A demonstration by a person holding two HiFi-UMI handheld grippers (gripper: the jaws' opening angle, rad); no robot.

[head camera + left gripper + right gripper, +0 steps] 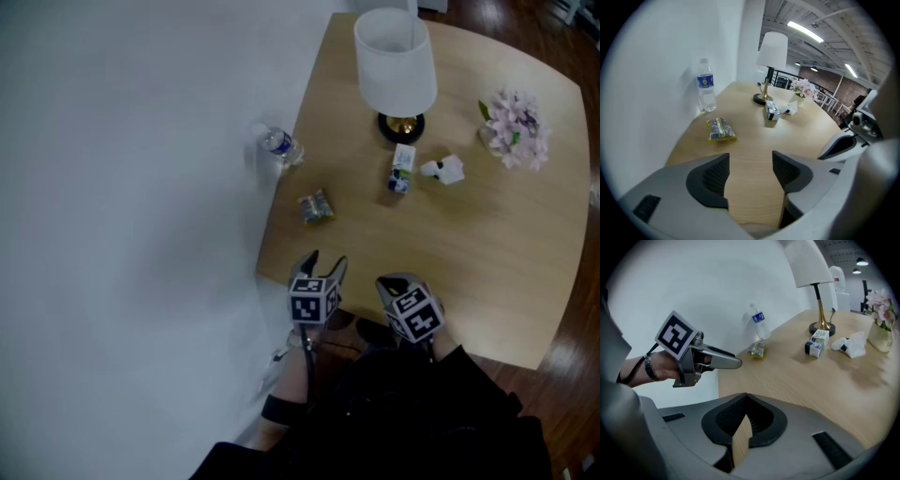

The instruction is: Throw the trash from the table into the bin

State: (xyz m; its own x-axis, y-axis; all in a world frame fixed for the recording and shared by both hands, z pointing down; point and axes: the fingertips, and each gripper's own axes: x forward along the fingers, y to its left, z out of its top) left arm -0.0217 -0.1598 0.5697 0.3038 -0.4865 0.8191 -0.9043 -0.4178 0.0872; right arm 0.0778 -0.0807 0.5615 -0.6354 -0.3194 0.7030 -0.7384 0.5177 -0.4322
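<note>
While the left tool (323,262) gapes wide and empty and the right tool (398,281) is pinched closed on nothing, both sit at the counter's (469,262) near edge. The path to the trash is open. Just before the lamp (395,61) lie a carton (402,169) and a crumpled tissue (443,170). Left of the lamp are a yellow snack packet (316,207) and a blue-labelled water bottle (280,145). Their print is too small to read.

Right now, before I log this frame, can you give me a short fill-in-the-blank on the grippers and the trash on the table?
1. The left gripper has its jaws ____, with only bare table between them.
2. The right gripper has its jaws ____, holding nothing.
3. The crumpled tissue lies between the small carton and the ____.
Missing words: apart; together; flowers.
</note>
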